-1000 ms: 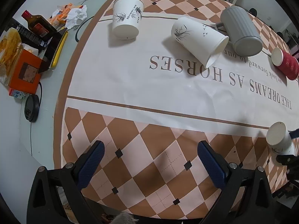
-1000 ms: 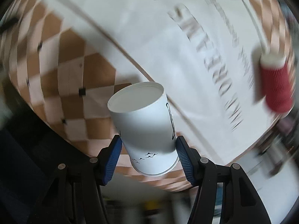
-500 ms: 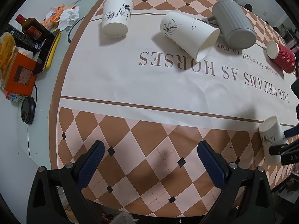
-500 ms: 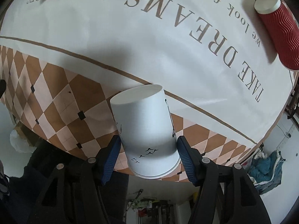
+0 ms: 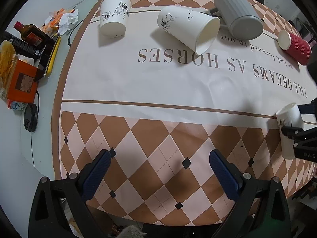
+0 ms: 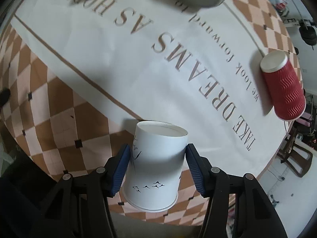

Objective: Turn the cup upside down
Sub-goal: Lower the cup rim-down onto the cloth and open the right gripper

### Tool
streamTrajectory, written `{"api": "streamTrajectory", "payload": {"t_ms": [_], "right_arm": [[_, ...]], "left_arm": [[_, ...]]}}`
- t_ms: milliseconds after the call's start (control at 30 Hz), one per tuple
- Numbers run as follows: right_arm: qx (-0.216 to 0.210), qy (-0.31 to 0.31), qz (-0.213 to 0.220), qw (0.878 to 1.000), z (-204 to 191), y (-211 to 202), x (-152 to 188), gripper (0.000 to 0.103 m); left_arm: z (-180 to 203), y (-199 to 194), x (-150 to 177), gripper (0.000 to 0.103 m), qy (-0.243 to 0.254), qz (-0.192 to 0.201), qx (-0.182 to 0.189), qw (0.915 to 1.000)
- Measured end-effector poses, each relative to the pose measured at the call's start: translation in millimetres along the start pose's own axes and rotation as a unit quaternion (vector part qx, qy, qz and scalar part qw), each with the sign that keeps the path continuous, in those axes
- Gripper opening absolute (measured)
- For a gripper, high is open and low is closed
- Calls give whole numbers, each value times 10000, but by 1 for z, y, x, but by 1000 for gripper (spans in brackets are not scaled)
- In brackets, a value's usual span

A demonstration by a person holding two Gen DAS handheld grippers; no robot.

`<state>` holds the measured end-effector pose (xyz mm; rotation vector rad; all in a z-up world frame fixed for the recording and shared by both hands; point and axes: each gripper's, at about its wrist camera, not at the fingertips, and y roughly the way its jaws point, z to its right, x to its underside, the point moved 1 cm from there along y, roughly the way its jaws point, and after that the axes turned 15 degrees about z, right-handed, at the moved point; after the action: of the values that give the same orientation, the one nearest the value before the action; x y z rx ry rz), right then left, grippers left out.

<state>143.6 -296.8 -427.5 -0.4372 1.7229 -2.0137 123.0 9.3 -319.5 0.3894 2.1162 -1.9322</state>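
My right gripper [image 6: 157, 165] is shut on a white paper cup [image 6: 156, 162] with black bird prints. The cup is upside down, its base pointing away from me and its rim toward me, over the checkered front edge of the tablecloth [image 6: 59, 103]. The same cup [image 5: 289, 132] shows at the far right of the left wrist view, between the right gripper's fingers [image 5: 291, 131]. My left gripper [image 5: 158, 170] is open and empty above the checkered cloth near the table's front edge.
On the cloth lie a white paper cup [image 5: 188, 29] on its side, a grey ribbed mug [image 5: 237, 11], a red ribbed cup [image 5: 295, 45] and another white cup [image 5: 115, 17]. Off the cloth at left are a bottle [image 5: 29, 33], an orange box [image 5: 21, 81] and a black lid [image 5: 29, 117].
My right gripper has turned with the cup, so its base now points farther away, and has moved over the cloth's edge. The left gripper has drifted slightly and stays open.
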Motion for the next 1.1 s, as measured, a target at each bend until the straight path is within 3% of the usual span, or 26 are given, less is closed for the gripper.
{"api": "streamTrajectory", "payload": {"t_ms": [133,267,333,500,633,733,867,1100], "right_arm": [[-101,422,634,9970,9,-23,4,59],[-120,1049,1454,9837,31,-42,9,59],[-78,1437,1956,9701,44,-49,17,59],[49,2289,2910,9289,51,-67,-10,59],[199,2731,3471,8969,59,-65,-30,59],[289,2841,3710,8837,59,-59,-28,59],[378,2783,3927,8757,53,-63,-21,59],[414,2511,4004,8803,44,-63,-5,60]], "left_arm": [[5,2,-2,102,-170,9,170,9997],[13,7,-12,102,-334,172,356,9987],[18,11,-20,102,-384,250,403,9981],[30,24,-39,103,-423,301,387,9979],[36,34,-51,103,-459,301,325,9980],[41,39,-57,103,-480,275,277,9981],[49,40,-59,103,-426,267,246,9984],[67,35,-58,103,-409,272,224,9985]]}}
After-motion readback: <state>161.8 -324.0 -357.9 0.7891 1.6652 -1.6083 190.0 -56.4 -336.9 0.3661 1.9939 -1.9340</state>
